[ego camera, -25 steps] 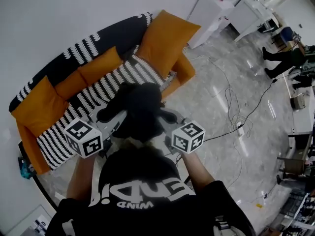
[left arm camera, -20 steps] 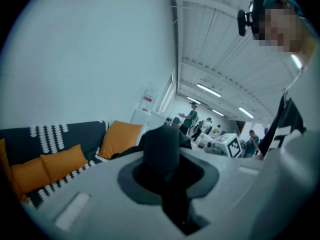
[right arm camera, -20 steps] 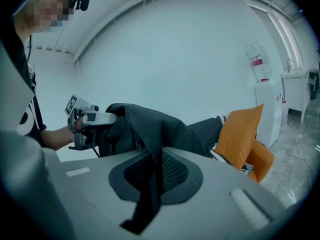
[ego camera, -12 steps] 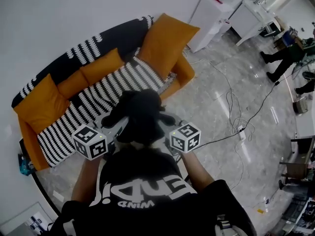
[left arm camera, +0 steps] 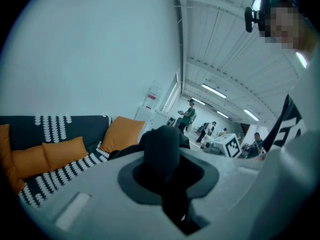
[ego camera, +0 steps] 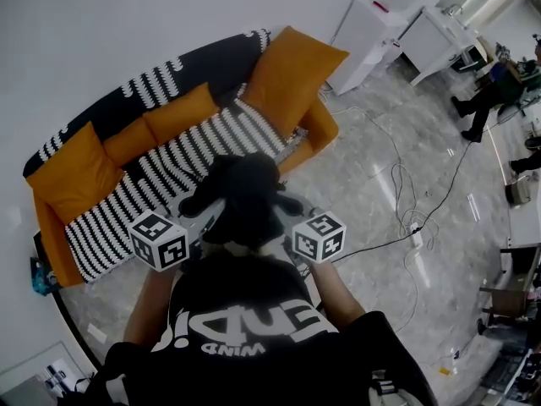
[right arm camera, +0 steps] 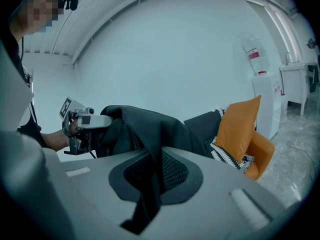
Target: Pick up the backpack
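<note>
The left gripper (ego camera: 199,216) and the right gripper (ego camera: 286,227), seen from the head view, sit close on either side of a black backpack (ego camera: 245,194), which hangs between them just in front of the person's chest. Behind and below it is the striped sofa (ego camera: 161,172) with orange cushions (ego camera: 292,74). The bag overlaps the sofa's front edge and the marble floor (ego camera: 397,193), and from this angle alone I cannot tell whether it touches the seat.

In the left gripper view, the jaws are closed down on a thick fold of the backpack's (left arm camera: 161,146) dark fabric, with no gap showing beside the cloth. The sofa (left arm camera: 60,149) lies lower and further back, apart from the bag.

In the right gripper view, the jaws are pinched on a dark strap (right arm camera: 150,184) that runs up into the body of the backpack (right arm camera: 150,126). The bag rises in front of the bare wall, with the left gripper (right arm camera: 82,120) on its far side and the sofa (right arm camera: 235,144) well beyond.

The pick-up looks essentially done: both grippers have firm hold and the bag appears to be carried clear of the sofa. Little seems left beyond keeping it up and steady.
</note>
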`<action>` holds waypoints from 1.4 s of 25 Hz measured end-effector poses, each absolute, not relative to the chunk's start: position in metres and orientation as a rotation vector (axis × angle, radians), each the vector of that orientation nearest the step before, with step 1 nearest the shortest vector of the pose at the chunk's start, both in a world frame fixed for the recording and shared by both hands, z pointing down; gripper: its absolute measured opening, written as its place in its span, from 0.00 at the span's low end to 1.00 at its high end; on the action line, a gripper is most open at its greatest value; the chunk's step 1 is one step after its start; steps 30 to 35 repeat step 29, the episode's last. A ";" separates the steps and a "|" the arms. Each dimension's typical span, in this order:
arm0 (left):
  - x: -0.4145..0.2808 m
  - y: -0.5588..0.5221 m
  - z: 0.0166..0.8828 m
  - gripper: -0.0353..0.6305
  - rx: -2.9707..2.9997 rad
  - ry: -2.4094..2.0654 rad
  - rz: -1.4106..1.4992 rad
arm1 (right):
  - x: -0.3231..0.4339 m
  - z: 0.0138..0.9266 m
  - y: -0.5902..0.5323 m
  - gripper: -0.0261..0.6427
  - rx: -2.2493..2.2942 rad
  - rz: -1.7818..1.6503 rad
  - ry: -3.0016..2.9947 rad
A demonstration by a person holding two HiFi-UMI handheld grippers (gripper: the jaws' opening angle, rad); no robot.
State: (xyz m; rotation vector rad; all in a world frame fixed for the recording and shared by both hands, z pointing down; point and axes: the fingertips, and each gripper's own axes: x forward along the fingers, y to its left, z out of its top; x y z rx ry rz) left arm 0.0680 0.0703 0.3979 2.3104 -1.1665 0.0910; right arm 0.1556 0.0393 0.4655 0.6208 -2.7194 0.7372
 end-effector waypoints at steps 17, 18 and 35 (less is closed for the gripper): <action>0.057 0.071 0.397 0.15 2.297 -1.168 0.080 | 0.144 0.465 0.039 0.06 0.611 0.742 -2.711; 0.056 0.072 0.397 0.15 2.295 -1.168 0.079 | 0.143 0.465 0.040 0.06 0.608 0.743 -2.710; 0.050 0.079 0.399 0.15 2.282 -1.163 0.072 | 0.137 0.466 0.045 0.06 0.567 0.742 -2.699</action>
